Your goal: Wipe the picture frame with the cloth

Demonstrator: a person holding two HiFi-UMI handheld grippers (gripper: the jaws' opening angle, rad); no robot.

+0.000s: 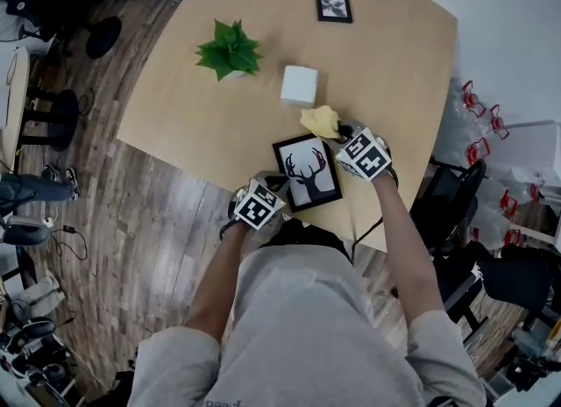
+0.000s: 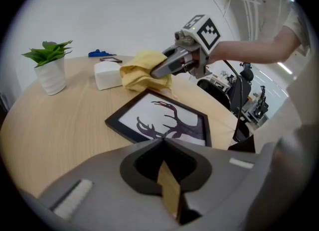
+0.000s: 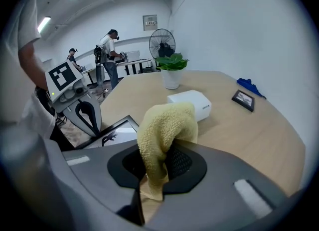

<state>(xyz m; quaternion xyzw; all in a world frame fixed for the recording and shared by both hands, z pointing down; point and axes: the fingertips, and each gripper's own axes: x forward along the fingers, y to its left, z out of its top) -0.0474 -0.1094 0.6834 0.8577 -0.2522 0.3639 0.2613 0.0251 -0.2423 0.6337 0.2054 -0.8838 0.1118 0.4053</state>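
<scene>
A black picture frame (image 1: pixel 307 173) with a deer print lies flat near the table's front edge; it also shows in the left gripper view (image 2: pixel 164 118) and the right gripper view (image 3: pixel 117 131). My right gripper (image 1: pixel 338 130) is shut on a yellow cloth (image 1: pixel 320 121), which bunches out of its jaws (image 3: pixel 164 125). The cloth (image 2: pixel 139 70) hangs at the frame's far corner, just above the wood. My left gripper (image 1: pixel 277 189) is shut at the frame's near left edge, with nothing seen between its jaws (image 2: pixel 167 175). Whether it touches the frame is hidden.
A white box (image 1: pixel 299 84) sits just beyond the cloth. A potted green plant (image 1: pixel 230 49) stands at the back left of the round table (image 1: pixel 175 107). A small black frame (image 1: pixel 333 4) lies at the far side. Chairs and equipment (image 1: pixel 456 199) crowd the right.
</scene>
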